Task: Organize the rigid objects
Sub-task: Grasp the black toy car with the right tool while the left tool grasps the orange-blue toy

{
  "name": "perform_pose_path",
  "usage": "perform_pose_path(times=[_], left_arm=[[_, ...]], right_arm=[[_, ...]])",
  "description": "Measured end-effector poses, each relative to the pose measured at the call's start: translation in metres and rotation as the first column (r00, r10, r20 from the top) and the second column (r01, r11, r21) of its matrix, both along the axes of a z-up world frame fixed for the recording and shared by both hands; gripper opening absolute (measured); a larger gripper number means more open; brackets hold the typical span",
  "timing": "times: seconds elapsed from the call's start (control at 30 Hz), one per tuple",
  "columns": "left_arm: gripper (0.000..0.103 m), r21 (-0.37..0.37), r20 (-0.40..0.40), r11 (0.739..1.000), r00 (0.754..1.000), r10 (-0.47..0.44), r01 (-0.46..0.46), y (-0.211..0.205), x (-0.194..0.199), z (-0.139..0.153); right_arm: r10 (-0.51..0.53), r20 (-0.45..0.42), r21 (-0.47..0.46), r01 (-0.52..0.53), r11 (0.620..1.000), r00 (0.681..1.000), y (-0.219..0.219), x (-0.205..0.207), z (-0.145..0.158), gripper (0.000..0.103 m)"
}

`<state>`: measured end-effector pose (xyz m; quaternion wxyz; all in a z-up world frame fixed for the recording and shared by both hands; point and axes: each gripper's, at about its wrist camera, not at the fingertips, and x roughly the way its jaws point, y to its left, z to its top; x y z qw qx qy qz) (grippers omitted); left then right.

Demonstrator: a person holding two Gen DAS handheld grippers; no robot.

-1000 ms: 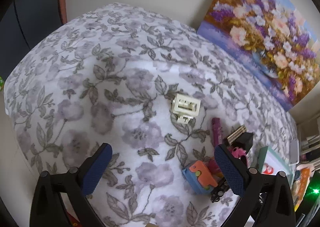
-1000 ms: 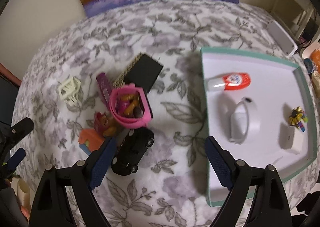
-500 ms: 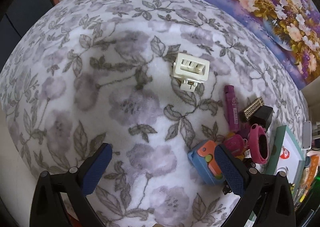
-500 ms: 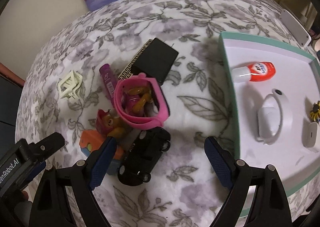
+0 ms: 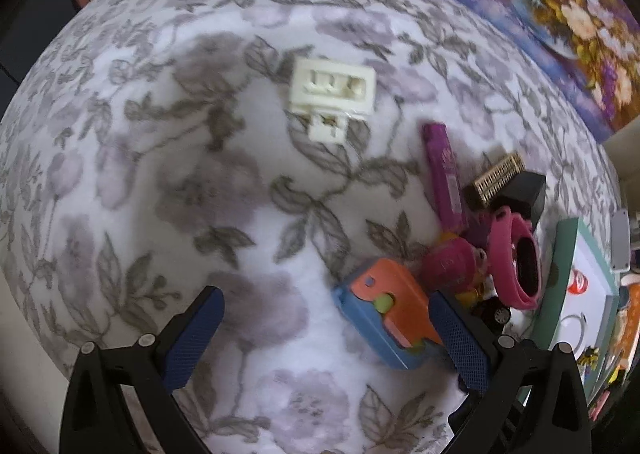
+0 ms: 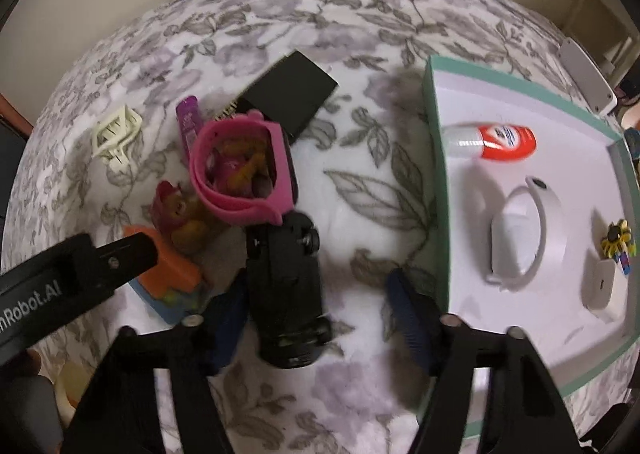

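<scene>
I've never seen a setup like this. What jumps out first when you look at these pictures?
A jumble of small toys on the flowered cloth: a pink band looped over figurines, with a black toy car just in front, between the open fingers of the right hand-held gripper. To the right sits a green-edged white tray holding a red-capped bottle. A cream hair clip lies apart.

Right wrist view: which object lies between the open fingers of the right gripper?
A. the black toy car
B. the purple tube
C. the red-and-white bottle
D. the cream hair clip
A: the black toy car sits between the spread fingers of the right gripper, while the hair clip and purple tube lie farther off on the cloth and the bottle is in the tray.
</scene>
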<state>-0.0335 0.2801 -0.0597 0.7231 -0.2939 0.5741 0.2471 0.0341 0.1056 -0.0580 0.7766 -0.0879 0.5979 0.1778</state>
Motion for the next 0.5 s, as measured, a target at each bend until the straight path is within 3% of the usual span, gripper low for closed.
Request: perform_pose_path(times=[0.13, 0.5], left_arm=[[0.103, 0.031, -0.026, 0.999, 0.999, -0.044, 0.045, -0.011, 0.007, -0.003], [0.103, 0.092, -0.076, 0.991, 0.993, -0.094, 0.101, -0.023, 0.023, -0.01]], right_arm=[[0.012, 0.008, -0.005, -0.012, 1.0, 1.0, -0.006, -0.001, 0.0, 0.047], [0.073, 0.041, 0.036, -0.074, 0.997, 0.997, -0.015, 0.003, -0.001, 0.047]])
